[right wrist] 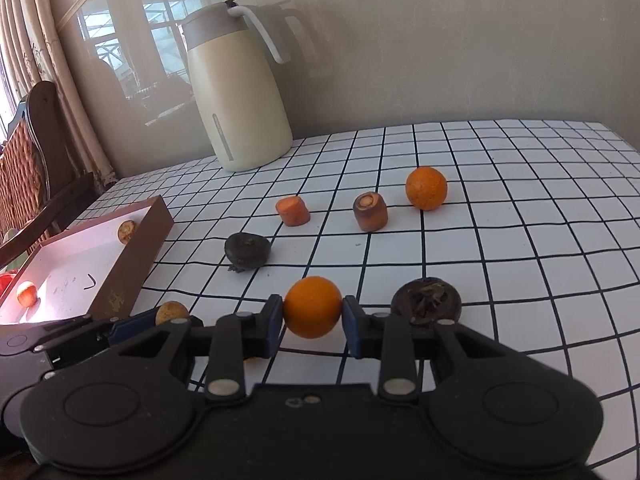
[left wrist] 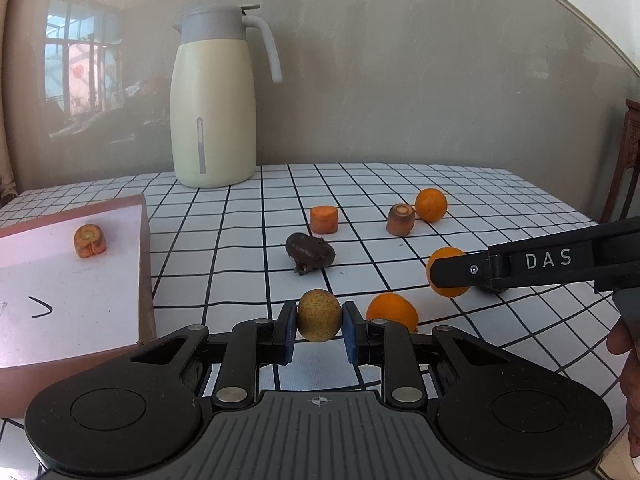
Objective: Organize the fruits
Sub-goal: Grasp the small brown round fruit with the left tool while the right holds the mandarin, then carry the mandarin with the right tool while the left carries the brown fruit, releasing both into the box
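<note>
My left gripper (left wrist: 319, 320) is shut on a yellowish-brown speckled fruit (left wrist: 319, 315), just right of the brown tray (left wrist: 146, 264); it also shows in the right wrist view (right wrist: 172, 313). My right gripper (right wrist: 313, 312) is shut on an orange (right wrist: 313, 306), which shows in the left wrist view (left wrist: 448, 272) too. Another orange (left wrist: 392, 312) lies by my left gripper. A third orange (right wrist: 426, 188) sits far back. A dark shrivelled fruit (right wrist: 247, 249) lies mid-table, another (right wrist: 426, 302) by my right fingers.
The tray holds a carrot piece (left wrist: 90, 241) and a small orange fruit (right wrist: 27, 293). Two carrot chunks (right wrist: 293, 210) (right wrist: 370, 211) stand on the checked tablecloth (right wrist: 520, 240). A cream thermos jug (right wrist: 240, 92) stands at the back by the wall. A wooden chair (right wrist: 36, 152) is at the left.
</note>
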Motion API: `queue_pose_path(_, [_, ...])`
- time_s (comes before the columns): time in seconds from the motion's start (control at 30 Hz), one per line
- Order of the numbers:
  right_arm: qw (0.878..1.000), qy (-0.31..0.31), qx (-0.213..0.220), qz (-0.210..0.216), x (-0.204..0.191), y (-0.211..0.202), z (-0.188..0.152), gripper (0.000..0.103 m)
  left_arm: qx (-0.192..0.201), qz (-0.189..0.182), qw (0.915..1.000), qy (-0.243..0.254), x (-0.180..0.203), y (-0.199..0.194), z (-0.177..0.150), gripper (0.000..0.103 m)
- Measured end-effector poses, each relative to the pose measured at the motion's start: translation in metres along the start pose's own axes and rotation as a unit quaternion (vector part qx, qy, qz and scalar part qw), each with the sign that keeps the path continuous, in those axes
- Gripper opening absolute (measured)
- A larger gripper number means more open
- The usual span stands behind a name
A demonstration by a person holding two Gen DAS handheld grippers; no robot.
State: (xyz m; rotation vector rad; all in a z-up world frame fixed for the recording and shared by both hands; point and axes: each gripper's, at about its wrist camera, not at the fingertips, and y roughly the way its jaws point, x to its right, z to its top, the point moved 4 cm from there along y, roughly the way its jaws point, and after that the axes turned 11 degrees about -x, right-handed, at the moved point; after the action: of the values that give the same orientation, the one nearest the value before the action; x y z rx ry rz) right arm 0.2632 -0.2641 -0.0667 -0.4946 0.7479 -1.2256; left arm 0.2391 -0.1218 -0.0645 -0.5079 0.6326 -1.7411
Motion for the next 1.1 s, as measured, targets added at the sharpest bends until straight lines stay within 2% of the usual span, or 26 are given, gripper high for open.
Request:
queue_pose_path(0.23, [0.999,-0.019,0.048,-0.007,-0.014,-0.033,0.008,0.024,0.032,0.001,0.9995,0.007,-0.006,-0.034,0.008,0.024])
queue_pose_path(0.43, [0.996,-0.036,0.083,0.01,-0.031,-0.048,0.017,0.024,0.052,0.014,0.9985,0.004,-0.025,-0.057,0.013,0.024])
queue_pose_path(0.9, [0.986,-0.097,0.128,0.048,-0.094,-0.055,0.028,0.024,0.075,0.04,0.9963,-0.015,-0.073,-0.088,0.01,0.024])
queue_pose_path(1.1, [0.983,-0.115,0.133,0.059,-0.119,-0.05,0.031,0.024,0.087,0.055,0.9943,-0.031,-0.1,-0.104,0.008,0.024])
